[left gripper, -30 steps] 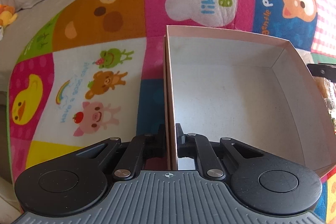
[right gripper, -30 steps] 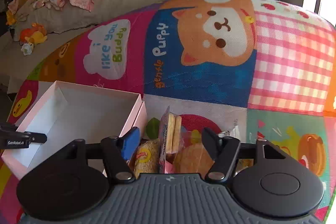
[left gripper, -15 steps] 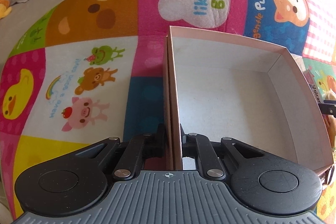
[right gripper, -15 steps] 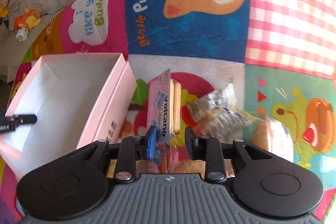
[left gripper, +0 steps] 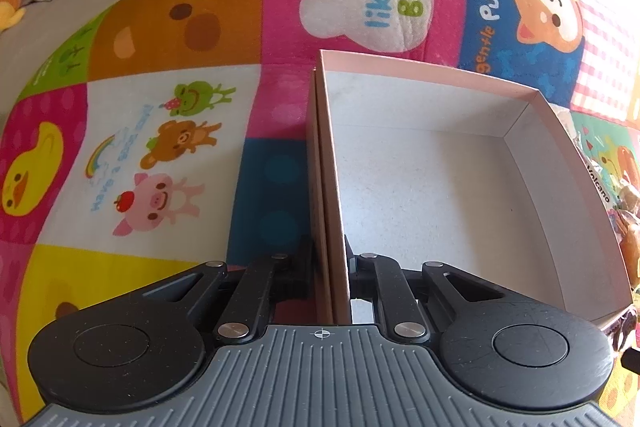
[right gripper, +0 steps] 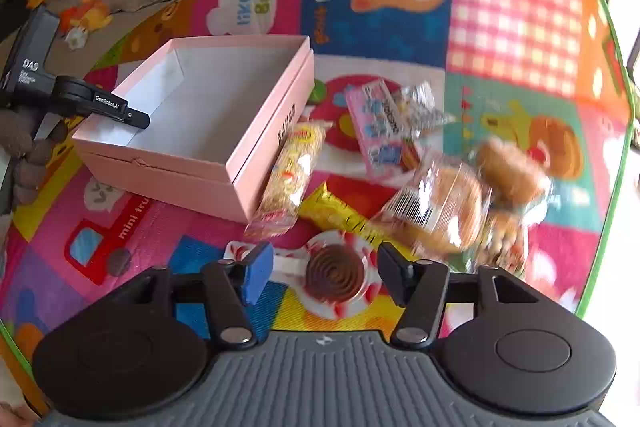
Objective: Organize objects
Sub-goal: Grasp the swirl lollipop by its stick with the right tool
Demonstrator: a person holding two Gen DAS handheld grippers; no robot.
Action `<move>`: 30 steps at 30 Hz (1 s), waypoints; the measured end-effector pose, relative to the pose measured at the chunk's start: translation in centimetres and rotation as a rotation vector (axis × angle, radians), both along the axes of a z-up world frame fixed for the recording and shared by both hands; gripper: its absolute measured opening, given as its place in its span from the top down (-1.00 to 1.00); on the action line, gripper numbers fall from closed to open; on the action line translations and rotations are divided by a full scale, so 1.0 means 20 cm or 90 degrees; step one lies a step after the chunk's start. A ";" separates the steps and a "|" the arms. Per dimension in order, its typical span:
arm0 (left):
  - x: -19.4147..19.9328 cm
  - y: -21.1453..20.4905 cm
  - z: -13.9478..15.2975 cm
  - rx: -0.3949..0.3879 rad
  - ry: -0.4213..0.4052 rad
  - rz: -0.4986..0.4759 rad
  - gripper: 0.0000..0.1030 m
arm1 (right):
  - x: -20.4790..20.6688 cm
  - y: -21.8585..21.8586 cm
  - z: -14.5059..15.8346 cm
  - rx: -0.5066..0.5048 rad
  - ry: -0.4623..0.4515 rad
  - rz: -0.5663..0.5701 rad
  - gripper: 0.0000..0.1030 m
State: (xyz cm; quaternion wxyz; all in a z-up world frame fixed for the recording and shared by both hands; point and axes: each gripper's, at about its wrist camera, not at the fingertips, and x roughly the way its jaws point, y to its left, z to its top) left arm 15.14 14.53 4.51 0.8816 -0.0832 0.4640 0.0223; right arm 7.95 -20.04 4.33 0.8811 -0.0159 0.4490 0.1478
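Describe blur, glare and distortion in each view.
Left wrist: sharp, fisheye bends the play mat; window glare top right. Right wrist: motion blur smears the bagged buns and pink snack pack; right edge blown out white.

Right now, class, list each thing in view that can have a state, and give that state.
Pink box: lid off, nothing inside, upright on the mat.
Left claw: shut on the pink box's side wall.
Right claw: open, jaws just widened, holding nothing, over the swirl sweet.
Volcano packet: lying flat, outside the box.
Bun bag: sealed, outside the box.
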 end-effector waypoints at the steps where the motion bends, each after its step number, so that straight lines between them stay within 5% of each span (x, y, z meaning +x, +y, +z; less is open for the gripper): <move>1: 0.00 0.00 0.00 0.001 0.001 0.000 0.74 | -0.01 0.00 -0.03 0.006 -0.001 -0.049 -0.44; 4: 0.00 -0.01 0.01 0.009 0.003 -0.003 0.74 | 0.02 -0.05 -0.13 0.079 0.034 -0.187 -0.57; 7: 0.00 -0.01 0.02 0.002 0.003 0.005 0.74 | 0.04 0.01 -0.15 0.103 0.003 -0.220 -0.80; 14: -0.02 0.00 0.01 -0.007 0.002 0.004 0.72 | -0.01 0.20 -0.21 -0.044 -0.047 -0.078 -0.77; 17: -0.02 0.00 0.01 -0.007 0.001 0.003 0.72 | -0.12 0.11 -0.19 -0.074 -0.064 0.009 -0.76; 21: -0.03 0.00 0.00 -0.015 -0.004 0.003 0.70 | -0.26 0.00 -0.16 -0.195 -0.143 0.045 -0.76; 27: -0.04 -0.01 0.01 -0.010 -0.004 -0.004 0.70 | -0.28 0.01 -0.10 -0.098 -0.135 0.086 -0.76; 30: -0.05 0.00 0.01 -0.012 0.000 -0.005 0.70 | -0.20 0.11 -0.12 -0.097 -0.143 0.130 -0.56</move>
